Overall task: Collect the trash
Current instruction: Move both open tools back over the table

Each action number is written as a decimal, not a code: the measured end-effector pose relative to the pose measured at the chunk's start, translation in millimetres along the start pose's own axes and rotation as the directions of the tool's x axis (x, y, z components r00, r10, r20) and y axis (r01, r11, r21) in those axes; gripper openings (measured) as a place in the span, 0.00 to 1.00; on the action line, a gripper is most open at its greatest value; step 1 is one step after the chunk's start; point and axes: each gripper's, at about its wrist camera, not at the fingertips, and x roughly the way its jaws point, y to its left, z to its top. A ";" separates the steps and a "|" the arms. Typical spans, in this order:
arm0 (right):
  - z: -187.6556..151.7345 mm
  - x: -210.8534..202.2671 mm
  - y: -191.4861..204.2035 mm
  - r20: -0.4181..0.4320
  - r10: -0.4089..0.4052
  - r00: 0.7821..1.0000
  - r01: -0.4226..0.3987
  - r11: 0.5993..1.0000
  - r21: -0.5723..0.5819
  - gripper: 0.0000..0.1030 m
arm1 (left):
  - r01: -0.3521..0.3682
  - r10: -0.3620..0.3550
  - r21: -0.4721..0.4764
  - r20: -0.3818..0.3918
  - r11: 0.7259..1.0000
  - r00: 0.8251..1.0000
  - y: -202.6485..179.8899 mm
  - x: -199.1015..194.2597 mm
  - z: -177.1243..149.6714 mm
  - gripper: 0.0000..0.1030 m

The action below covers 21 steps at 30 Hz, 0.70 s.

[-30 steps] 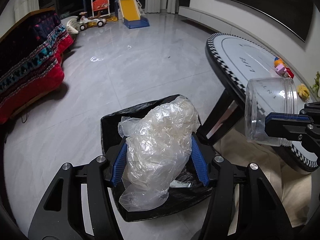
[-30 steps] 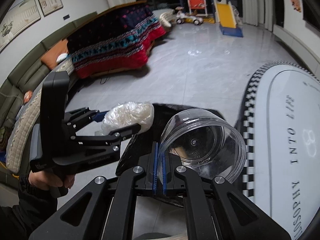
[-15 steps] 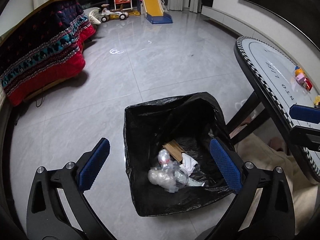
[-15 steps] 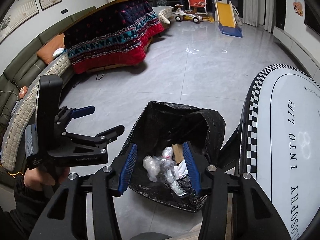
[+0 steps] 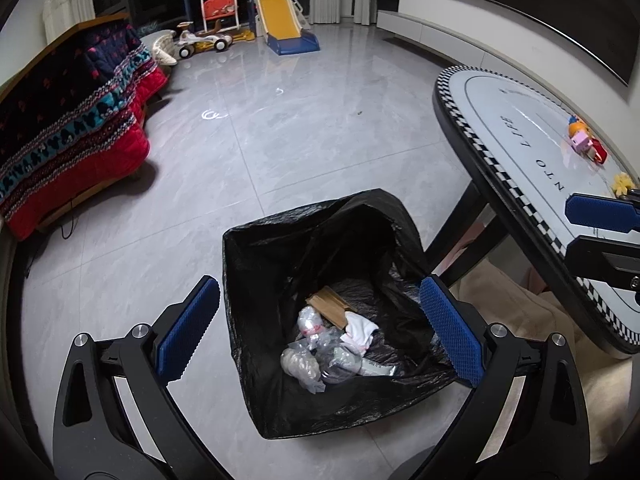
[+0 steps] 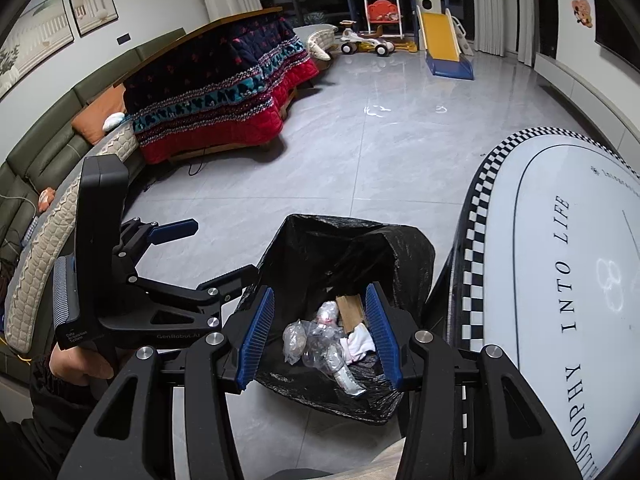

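Left wrist view: grey tiled floor point(image 5: 280, 152), red patterned blanket point(image 5: 68, 128) on the left, desk point(image 5: 520, 152) with checkered rim on the right. The left tongs point(image 5: 316, 328) are spread wide with nothing in them, hanging right over the black trash bag point(image 5: 280, 264), trash point(image 5: 332, 340) at its bottom.

Right wrist view: same floor, toy slide point(image 6: 440, 40) far back. The right tongs point(image 6: 320, 336) gape empty above the bag too, and the left tongs sit just left of it

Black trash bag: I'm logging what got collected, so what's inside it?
Inside the black trash bag lie crumpled clear plastic, brown cardboard and a white wad. Anything beneath them is hidden.
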 end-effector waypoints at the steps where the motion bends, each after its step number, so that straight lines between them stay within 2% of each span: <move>1: 0.1 -2.9 -3.3 0.007 -0.001 1.000 0.001 1.000 0.006 0.48 | 0.003 -0.003 0.009 0.004 1.000 1.000 -4.2 -1.3 2.4 0.94; 6: -1.5 -14.8 -23.6 0.035 -0.025 0.999 0.024 0.999 0.033 0.48 | 0.025 -0.026 0.046 0.018 0.999 1.000 -26.0 -3.2 16.3 0.94; 9: -4.6 -23.9 -38.8 0.058 -0.053 0.997 0.049 0.997 0.058 0.56 | 0.050 -0.052 0.075 0.026 0.996 0.998 -43.6 -3.5 25.6 0.94; 12: -8.9 -34.9 -56.6 0.075 -0.083 0.994 0.077 0.993 0.086 0.57 | 0.082 -0.085 0.112 0.024 0.990 0.996 -64.9 -1.6 34.9 0.94; 21: -26.6 -70.1 -119.7 0.098 -0.201 0.975 0.178 0.963 0.201 0.62 | 0.165 -0.171 0.239 0.008 0.957 0.985 -141.8 8.3 62.8 0.94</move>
